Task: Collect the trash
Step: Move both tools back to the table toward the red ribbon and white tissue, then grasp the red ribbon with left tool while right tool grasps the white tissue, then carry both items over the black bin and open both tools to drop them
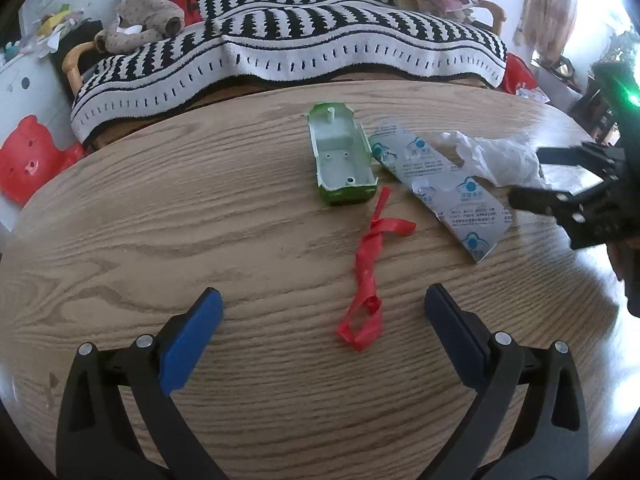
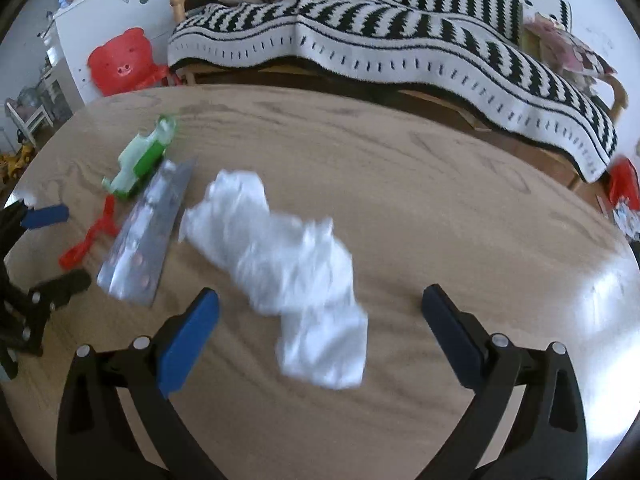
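On the wooden table lie a red plastic strip, a green plastic shell, a silver foil packet and a crumpled white tissue. My left gripper is open, its blue pads either side of the strip's near end. My right gripper is open around the near end of the tissue. The right wrist view also shows the foil packet, the shell, the strip and the left gripper. The right gripper shows at the right of the left wrist view.
A sofa with a black-and-white striped blanket stands behind the table, with a stuffed toy on it. A red bear-shaped stool and a white cabinet are at the left.
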The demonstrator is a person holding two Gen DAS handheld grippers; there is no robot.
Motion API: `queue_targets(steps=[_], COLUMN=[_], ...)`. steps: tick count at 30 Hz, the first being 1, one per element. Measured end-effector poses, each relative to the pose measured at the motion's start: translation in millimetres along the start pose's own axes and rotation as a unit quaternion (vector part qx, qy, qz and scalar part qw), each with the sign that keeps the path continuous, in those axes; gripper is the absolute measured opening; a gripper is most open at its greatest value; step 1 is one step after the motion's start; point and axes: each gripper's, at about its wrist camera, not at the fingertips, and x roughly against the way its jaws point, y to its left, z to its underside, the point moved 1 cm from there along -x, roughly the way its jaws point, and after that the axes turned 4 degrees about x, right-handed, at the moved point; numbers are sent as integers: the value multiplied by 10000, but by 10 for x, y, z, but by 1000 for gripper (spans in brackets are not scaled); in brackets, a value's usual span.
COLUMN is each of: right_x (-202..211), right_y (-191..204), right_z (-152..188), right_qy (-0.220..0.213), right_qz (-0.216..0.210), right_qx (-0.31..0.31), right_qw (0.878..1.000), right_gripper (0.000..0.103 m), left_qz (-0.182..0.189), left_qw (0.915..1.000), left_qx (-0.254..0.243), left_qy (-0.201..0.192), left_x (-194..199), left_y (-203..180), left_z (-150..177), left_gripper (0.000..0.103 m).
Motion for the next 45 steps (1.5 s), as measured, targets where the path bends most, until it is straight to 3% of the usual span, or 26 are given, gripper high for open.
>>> queue_targets(steps=[3,4,5,6,8,11,22,27,33,37,41,45], right_x=[42,128,165,185,237,417,1257,1928,2823,3288,3426,3303], right_y=[28,50,73,92,146,228,422,504,586,580,631,625], right_z=[-14,16,1,12,74,233,829,1114,1758,2278,2905,3555], right_qy=[20,-112,-141,-93,-124,-323,-905,-1167,-1554,-1708,-1407,-1079], right_qz=[26,-4,9,47,135,264,315,423,453,516,604,827], right_qx=[-70,-35,-39,-120,-123,-405,-980,-1120,-1405,-1692,-1908,-2241], right_qw=[10000,9999,9999,9999,9998,9983,9906,9859,9768,9693,9696,9650], right_gripper=[95,69,18,18,18,18,18,18,18,18,18,18], left_qz=[49,101,141,148,491,402,880,1446,1675,1895,2266,2394], left_qw=[10000,9999,9996,9998,9988,9991,9949,9878,9807,9711,9608,9538], left_qx=[-36,-66,-172,-133,41,-94,-287,-253,-790,-1278,-1569,-1752], left_qy=[11,-33,-153,-50,32,-39,-397,-520,-632,-685,-300,477], left_x=[-4,9,68,93,108,181,701,1178,1881,2375,2503,2161], left_y=[7,-2,-31,-37,-37,-112,-390,-654,-1176,-1602,-2018,-2435], left_z=[0,-1,-20,-37,-28,-26,16,296,671,1015,1448,1961], left_gripper=[96,71,39,7,7,7,7,7,7,7,7,7])
